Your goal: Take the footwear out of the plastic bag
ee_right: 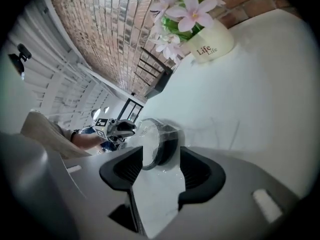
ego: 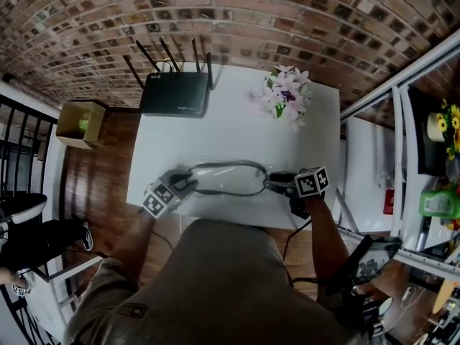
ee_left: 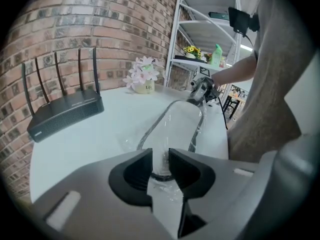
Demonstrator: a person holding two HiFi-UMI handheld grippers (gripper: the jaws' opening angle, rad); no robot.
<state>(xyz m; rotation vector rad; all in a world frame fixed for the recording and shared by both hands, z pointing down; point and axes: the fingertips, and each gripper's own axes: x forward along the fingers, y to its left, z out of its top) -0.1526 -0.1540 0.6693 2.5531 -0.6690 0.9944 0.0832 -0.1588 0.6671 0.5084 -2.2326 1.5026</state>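
My left gripper [ee_left: 160, 160] pinches the clear plastic bag [ee_left: 166, 187] at the near end of the footwear [ee_left: 178, 128]. The right gripper [ee_left: 196, 97] sits at the far end.

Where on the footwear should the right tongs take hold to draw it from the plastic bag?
I'd grip the dark-rimmed end of the footwear nearest the right tongs, coming in lengthwise from that end, a pad on each flat face. It is thin, that end sits at their open jaws, and the left tongs pinch the plastic bag at the far end.
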